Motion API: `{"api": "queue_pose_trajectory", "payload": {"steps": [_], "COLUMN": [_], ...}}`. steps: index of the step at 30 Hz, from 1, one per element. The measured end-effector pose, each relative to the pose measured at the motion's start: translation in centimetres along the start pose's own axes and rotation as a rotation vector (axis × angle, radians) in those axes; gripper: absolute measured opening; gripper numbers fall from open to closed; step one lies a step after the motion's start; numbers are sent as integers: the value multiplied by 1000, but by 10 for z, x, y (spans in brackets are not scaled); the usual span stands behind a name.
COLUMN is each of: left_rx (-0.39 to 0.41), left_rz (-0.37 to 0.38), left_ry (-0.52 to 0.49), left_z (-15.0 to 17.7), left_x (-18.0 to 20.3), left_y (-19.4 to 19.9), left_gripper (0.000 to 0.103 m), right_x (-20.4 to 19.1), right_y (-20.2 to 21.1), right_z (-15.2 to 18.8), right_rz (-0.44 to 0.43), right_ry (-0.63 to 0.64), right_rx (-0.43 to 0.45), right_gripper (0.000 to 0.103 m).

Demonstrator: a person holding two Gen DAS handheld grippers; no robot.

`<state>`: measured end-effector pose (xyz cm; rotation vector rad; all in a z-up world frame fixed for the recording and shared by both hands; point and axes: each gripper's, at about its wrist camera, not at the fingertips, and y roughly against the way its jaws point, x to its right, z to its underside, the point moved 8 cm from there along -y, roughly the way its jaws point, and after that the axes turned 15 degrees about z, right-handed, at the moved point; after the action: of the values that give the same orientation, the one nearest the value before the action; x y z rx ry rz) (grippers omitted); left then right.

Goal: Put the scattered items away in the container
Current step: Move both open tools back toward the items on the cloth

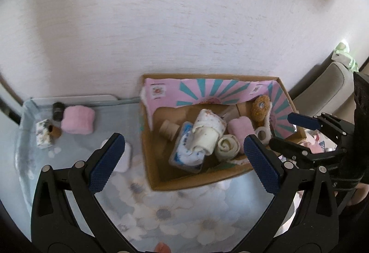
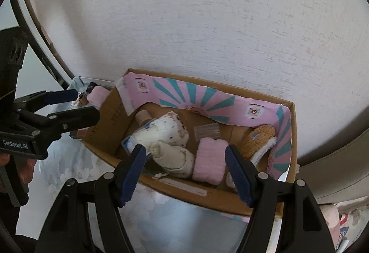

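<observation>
1. Hovering above the cardboard box (image 1: pixel 161 174), the left hand-held gripper (image 1: pixel 183 145) gapes wide, empty.
2. The right hand-held gripper (image 2: pixel 185 157) stands half-open, gripping nothing, over a fluffy pink roll (image 2: pixel 208 160) inside.
3. Another pink roll (image 1: pixel 78 121) lies on the floral desk (image 1: pixel 173 213), left of the box.

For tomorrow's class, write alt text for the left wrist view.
An open left gripper hangs over a cardboard box holding rolled cloths. A pink towel roll lies outside on the floral cloth; the right gripper is at right.
</observation>
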<state>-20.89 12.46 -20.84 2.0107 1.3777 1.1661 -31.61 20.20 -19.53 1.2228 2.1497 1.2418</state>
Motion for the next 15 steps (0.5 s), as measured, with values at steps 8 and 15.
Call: {"api": "queue_pose_trajectory", "payload": {"steps": [8,15], "left_rx": [85,131], "left_rz": [-76,-180], "left_ry": [47,133], "left_z": [7,28], "left_x": [-43,-112], "left_y": [64,114], "left_gripper": [103,103], "right_x": [-26,-74], "right_y": [16,38], "right_z": [-11,-39], "right_rz": [-18,-83], "right_ry": [6,62], "right_rx": [21,103], "right_gripper": [67,67]}}
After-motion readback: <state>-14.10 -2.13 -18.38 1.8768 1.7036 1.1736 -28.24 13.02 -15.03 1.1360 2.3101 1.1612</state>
